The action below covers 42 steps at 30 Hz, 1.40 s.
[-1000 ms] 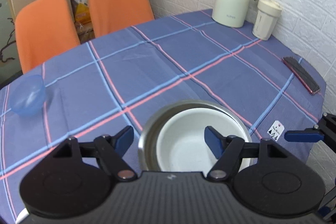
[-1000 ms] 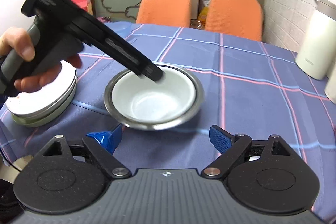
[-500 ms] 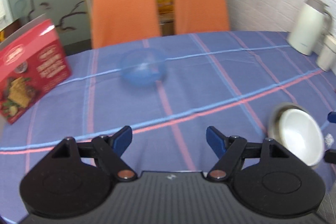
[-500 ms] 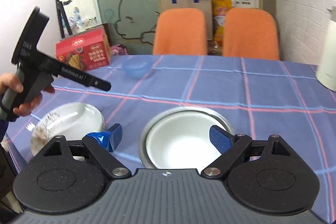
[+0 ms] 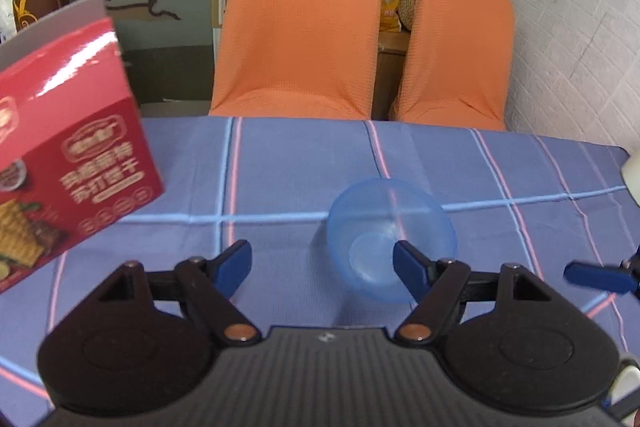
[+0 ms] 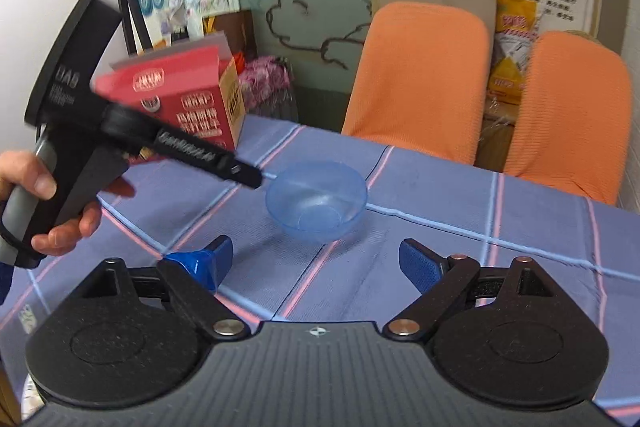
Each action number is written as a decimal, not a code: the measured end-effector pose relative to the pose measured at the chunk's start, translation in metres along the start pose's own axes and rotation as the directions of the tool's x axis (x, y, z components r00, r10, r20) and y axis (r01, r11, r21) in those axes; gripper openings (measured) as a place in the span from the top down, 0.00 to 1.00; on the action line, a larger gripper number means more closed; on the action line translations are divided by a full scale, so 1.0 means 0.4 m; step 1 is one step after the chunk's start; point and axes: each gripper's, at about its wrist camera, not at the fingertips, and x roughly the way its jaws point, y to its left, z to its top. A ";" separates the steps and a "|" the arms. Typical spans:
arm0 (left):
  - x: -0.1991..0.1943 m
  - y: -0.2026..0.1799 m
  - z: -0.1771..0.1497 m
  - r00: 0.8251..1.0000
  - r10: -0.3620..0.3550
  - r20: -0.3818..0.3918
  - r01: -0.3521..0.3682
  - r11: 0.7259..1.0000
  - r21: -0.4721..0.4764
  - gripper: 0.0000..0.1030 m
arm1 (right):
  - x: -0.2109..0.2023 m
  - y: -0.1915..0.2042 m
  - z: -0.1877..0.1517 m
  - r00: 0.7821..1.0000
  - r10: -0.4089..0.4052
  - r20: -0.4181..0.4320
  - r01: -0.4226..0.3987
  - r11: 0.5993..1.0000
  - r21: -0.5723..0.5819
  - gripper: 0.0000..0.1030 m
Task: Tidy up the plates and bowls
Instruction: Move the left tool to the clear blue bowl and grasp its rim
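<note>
A clear blue plastic bowl (image 5: pixel 390 237) stands upright on the blue checked tablecloth (image 5: pixel 280 163); it also shows in the right wrist view (image 6: pixel 317 201). My left gripper (image 5: pixel 322 263) is open, just short of the bowl, with its right finger in front of the bowl's near side. From the right wrist view the left gripper's tip (image 6: pixel 250 177) is close to the bowl's left rim. My right gripper (image 6: pixel 316 261) is open and empty, a little nearer than the bowl. The steel bowl and the plates are out of view.
A red cracker box (image 5: pixel 60 167) stands on the table at the left, also in the right wrist view (image 6: pixel 188 107). Two orange chairs (image 5: pixel 300 27) stand behind the far table edge. A white jug's edge (image 5: pixel 632 173) shows at the right.
Both grippers swung away from the steel bowl with the white bowl inside and came up to the blue bowl, which is now close in front. Both stayed open.
</note>
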 end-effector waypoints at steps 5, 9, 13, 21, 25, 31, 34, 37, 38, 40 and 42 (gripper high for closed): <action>0.103 -0.012 0.037 0.999 -0.015 -0.031 0.015 1.000 0.006 0.26 | 0.099 -0.007 -0.007 0.996 0.010 -0.090 -0.012 1.000 -0.021 0.25; 0.151 -0.017 0.056 0.999 -0.034 -0.034 0.035 0.999 0.005 0.26 | 0.151 -0.013 0.011 0.992 0.015 -0.127 -0.019 0.999 -0.027 0.25; 0.181 -0.037 0.057 0.998 -0.054 -0.042 0.055 0.998 0.030 0.26 | 0.194 -0.010 0.013 0.989 0.001 -0.150 -0.004 1.000 -0.021 0.25; 0.204 -0.040 0.046 0.995 -0.058 -0.086 0.066 0.993 0.093 0.56 | 0.236 0.028 -0.007 0.997 -0.041 -0.072 0.039 0.999 -0.029 0.28; 0.183 -0.039 0.034 0.991 -0.084 -0.106 0.095 0.989 0.109 0.56 | 0.207 0.033 -0.003 0.999 -0.035 -0.027 0.035 0.999 -0.006 0.30; 0.123 -0.077 0.010 0.993 -0.092 -0.073 0.102 0.984 0.146 0.56 | 0.140 0.045 0.004 0.999 -0.044 0.024 0.045 0.999 -0.019 0.29; 0.101 -0.098 -0.003 0.993 -0.101 -0.067 0.111 0.982 0.155 0.56 | 0.114 0.046 -0.006 0.998 -0.051 0.028 0.051 0.999 -0.018 0.29; 0.076 -0.117 -0.020 0.992 -0.115 -0.061 0.124 0.978 0.170 0.56 | 0.091 0.039 -0.012 0.998 -0.049 0.036 0.049 0.999 -0.013 0.29; 0.069 -0.127 -0.026 0.991 -0.119 -0.060 0.128 0.976 0.178 0.56 | 0.083 0.035 -0.013 0.998 -0.048 0.040 0.048 0.999 -0.014 0.29; 0.049 -0.146 -0.041 0.991 -0.123 -0.055 0.132 0.974 0.187 0.56 | 0.058 0.030 -0.017 0.997 -0.049 0.051 0.050 0.999 -0.013 0.29; 0.027 -0.173 -0.052 0.990 -0.132 -0.044 0.138 0.969 0.203 0.56 | 0.028 0.024 -0.023 0.996 -0.057 0.065 0.058 0.998 -0.011 0.29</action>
